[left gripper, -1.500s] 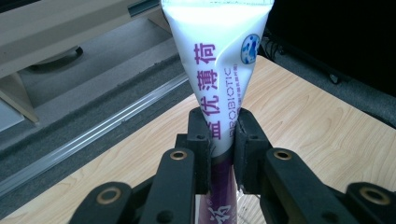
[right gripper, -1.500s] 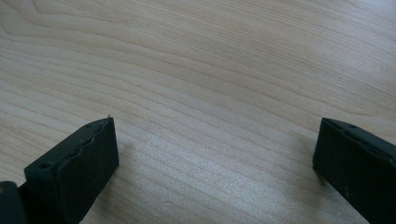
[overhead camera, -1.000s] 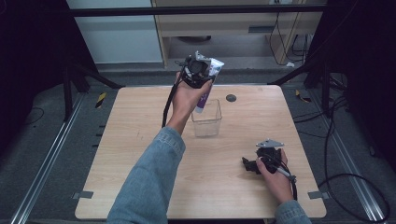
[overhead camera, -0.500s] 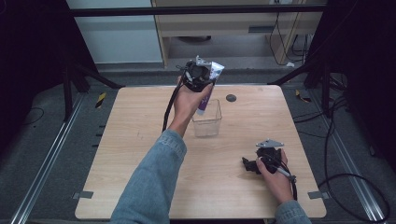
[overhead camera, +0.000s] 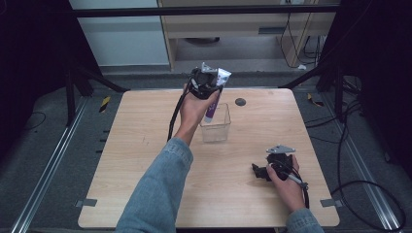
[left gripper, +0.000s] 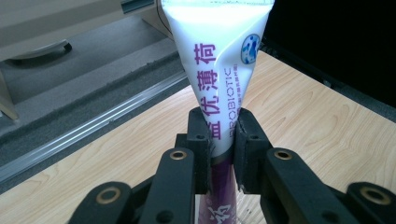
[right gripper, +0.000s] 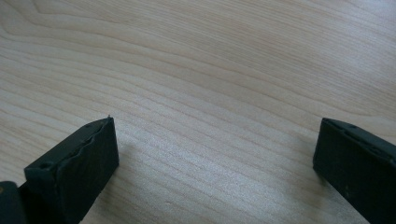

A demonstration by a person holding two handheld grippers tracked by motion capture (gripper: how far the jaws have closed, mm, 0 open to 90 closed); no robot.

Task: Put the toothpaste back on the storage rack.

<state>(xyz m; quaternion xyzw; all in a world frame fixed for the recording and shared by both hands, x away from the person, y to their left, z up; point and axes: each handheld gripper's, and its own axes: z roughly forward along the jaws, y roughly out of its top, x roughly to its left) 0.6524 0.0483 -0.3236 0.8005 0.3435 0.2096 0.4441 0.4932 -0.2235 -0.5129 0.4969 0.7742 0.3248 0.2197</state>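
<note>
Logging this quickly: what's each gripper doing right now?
Left gripper: shut on the toothpaste tube.
Right gripper: open, holding nothing.

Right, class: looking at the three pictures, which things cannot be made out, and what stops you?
- Tube cap end: left gripper view, hidden behind the left hand-held gripper; high view, behind the clear container's wall.
- Tube's top: left gripper view, cut off by the upper edge.
- Small dark round thing on the table: high view, too small to identify.
</note>
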